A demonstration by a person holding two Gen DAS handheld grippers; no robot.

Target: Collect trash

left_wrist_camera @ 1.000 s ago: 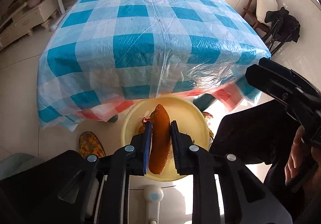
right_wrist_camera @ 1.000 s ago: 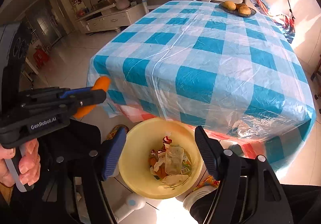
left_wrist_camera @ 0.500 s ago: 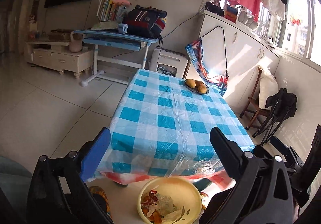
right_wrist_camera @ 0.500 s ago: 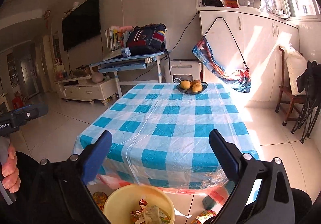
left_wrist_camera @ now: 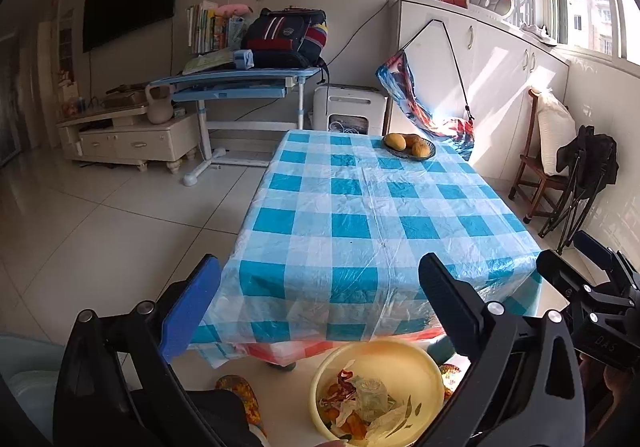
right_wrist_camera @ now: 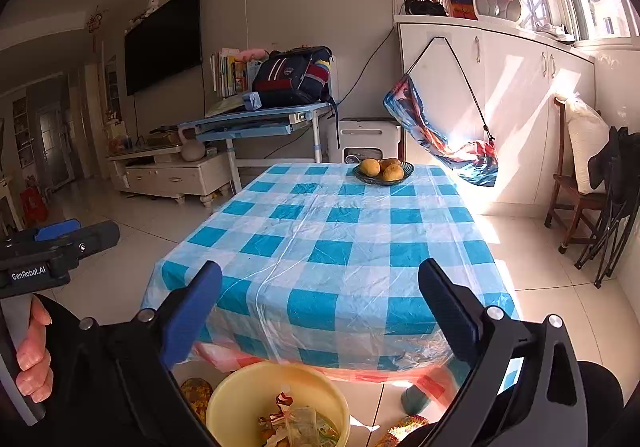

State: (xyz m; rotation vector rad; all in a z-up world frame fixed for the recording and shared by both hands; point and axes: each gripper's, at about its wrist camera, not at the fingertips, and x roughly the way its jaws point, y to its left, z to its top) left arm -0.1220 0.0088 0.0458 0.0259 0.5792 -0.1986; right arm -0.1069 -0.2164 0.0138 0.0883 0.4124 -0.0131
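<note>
While we hold the left gripper [left_wrist_camera: 320,295] spread and empty, the trash [left_wrist_camera: 366,405] lies in the yellow bin [left_wrist_camera: 430,371] on the floor below the table [left_wrist_camera: 348,223]. We judge it light, soft and crumpling; pinch a wrapper's loose edge. Our right gripper [right_wrist_camera: 320,299] is spread and empty too.

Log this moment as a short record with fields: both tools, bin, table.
left tool: open, empty, above the bin
right tool: open, empty
bin: yellow, on the floor at the table's near end, holds wrappers and peels
table: blue checked cloth under clear plastic
bowl: at the table's far end, holds fruit
trash on table: none visible
</note>
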